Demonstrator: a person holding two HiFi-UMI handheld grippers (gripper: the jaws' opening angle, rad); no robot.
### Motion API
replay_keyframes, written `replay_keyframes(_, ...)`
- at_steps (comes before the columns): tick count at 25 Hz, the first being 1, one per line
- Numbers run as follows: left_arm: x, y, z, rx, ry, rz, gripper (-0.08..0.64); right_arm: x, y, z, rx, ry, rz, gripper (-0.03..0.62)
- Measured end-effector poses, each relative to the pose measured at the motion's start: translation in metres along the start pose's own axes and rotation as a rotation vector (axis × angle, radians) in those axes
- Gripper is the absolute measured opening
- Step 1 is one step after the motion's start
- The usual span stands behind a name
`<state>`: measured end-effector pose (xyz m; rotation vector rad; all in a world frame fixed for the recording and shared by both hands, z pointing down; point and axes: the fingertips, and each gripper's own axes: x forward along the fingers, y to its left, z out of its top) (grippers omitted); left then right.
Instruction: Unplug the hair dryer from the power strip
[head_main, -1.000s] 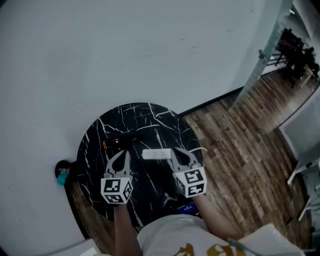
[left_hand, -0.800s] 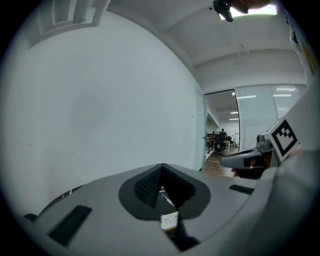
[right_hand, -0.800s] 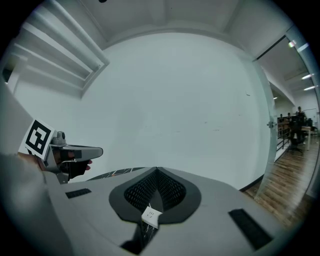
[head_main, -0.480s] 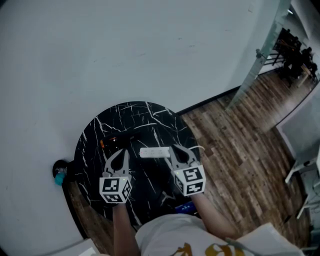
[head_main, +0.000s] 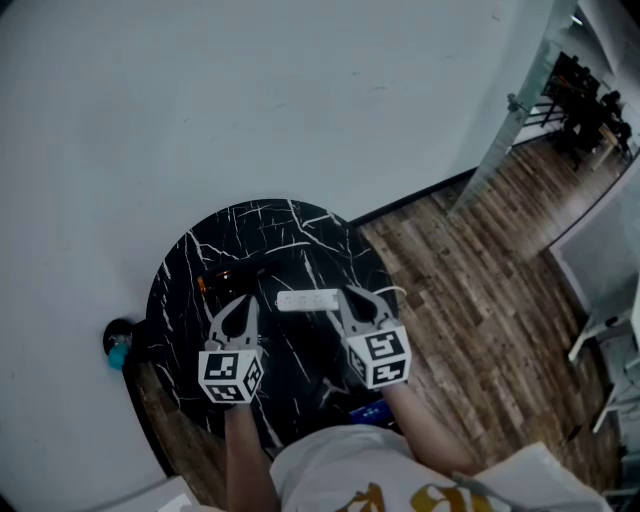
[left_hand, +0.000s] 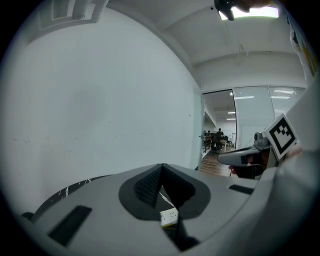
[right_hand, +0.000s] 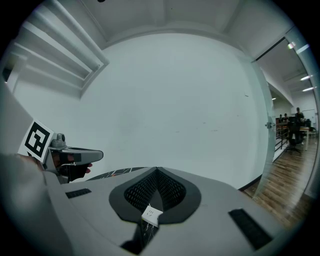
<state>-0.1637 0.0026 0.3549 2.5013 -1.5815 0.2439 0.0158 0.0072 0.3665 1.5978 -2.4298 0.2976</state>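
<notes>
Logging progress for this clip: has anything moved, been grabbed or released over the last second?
Nothing visibly changed. The left tool and right tool stay shut and empty either side of the white power strip on the black table; only the head view drifts slightly.

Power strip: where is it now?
In the head view the power strip lies on the table, between the tips of the left gripper and the right gripper, nearer the right.

The white oblong plastic power strip (head_main: 307, 299) lies flat near the middle of the round black marble-patterned desk (head_main: 270, 228). A dark hair dryer with an orange detail (head_main: 220, 283) lies just left of it. Plug connection not discernible.
</notes>
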Motion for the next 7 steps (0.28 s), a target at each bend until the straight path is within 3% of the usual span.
replay_keyframes(7, -0.0001, -0.0008, 0.0, -0.002, -0.001, 0.001, 0.002, -0.0009, -0.0018, -0.002, 0.005, 0.0, -0.008, -0.002)
